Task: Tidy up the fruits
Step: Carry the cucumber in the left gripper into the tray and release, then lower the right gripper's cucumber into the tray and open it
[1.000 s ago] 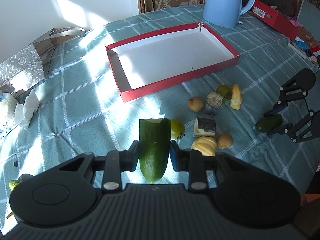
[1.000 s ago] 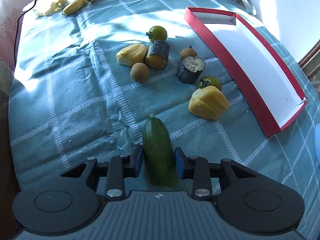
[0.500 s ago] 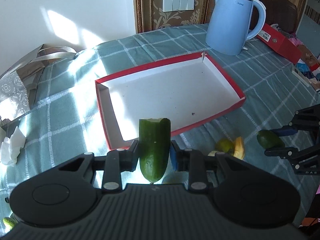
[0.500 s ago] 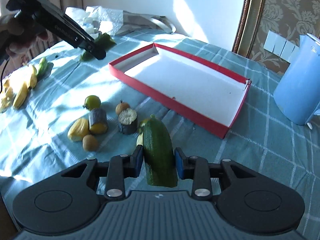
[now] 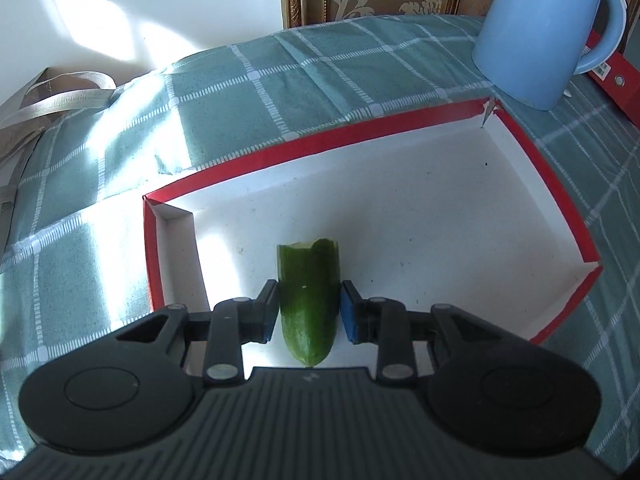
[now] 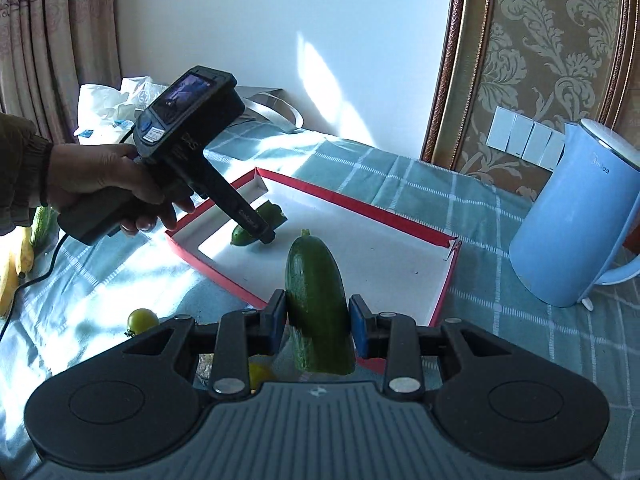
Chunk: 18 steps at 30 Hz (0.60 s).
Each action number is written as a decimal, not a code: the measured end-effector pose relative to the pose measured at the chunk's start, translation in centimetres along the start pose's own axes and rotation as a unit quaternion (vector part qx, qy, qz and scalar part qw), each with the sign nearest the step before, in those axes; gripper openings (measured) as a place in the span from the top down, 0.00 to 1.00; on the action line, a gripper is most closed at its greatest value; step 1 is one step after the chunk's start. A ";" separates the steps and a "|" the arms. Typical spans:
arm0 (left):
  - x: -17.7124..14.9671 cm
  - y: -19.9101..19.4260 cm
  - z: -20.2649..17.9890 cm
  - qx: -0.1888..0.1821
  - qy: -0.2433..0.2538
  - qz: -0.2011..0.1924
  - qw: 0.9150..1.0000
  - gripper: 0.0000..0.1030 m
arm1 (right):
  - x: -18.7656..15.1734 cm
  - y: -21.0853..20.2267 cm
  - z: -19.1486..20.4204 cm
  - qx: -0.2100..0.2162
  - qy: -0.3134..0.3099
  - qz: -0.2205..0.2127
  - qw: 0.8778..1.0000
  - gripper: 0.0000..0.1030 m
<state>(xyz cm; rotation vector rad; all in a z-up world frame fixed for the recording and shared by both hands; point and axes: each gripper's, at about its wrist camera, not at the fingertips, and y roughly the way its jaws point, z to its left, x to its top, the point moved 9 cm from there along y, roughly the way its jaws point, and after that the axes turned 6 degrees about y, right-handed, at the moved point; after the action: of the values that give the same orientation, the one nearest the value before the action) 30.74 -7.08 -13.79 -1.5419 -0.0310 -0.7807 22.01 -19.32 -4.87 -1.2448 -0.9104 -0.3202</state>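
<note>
We hold a cut cucumber half (image 5: 308,300) clamped in our left gripper (image 5: 309,312), its long axis running toward 12 o'clock, low over the near-left part of the red tray (image 5: 400,136). Our right gripper (image 6: 318,326) grips a stem-end cucumber piece (image 6: 316,300) short of the tray, which lies at 12 o'clock; the left is nearer to releasing.
</note>
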 end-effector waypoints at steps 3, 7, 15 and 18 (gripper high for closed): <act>0.3 0.2 0.3 0.011 -0.007 -0.007 1.000 0.59 | 0.7 0.4 0.2 -0.005 0.005 -0.007 1.000 0.68; 0.6 -1.7 1.8 0.054 -0.014 -0.030 0.998 0.53 | 1.6 1.3 0.5 -0.006 0.002 -0.014 1.000 0.68; -2.3 -12.8 3.6 0.101 -0.048 -0.123 0.986 0.39 | 2.8 4.9 -1.1 -0.014 0.019 -0.026 0.999 0.68; -4.7 -15.2 3.4 0.104 -0.061 -0.128 0.984 0.39 | 3.0 6.9 -1.7 -0.022 0.015 -0.024 0.999 0.68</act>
<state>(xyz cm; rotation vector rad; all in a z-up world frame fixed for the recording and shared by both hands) 21.63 0.36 -2.51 -1.4005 -0.3967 -0.8546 29.13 -17.87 -7.34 -1.2567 -0.9124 -0.3993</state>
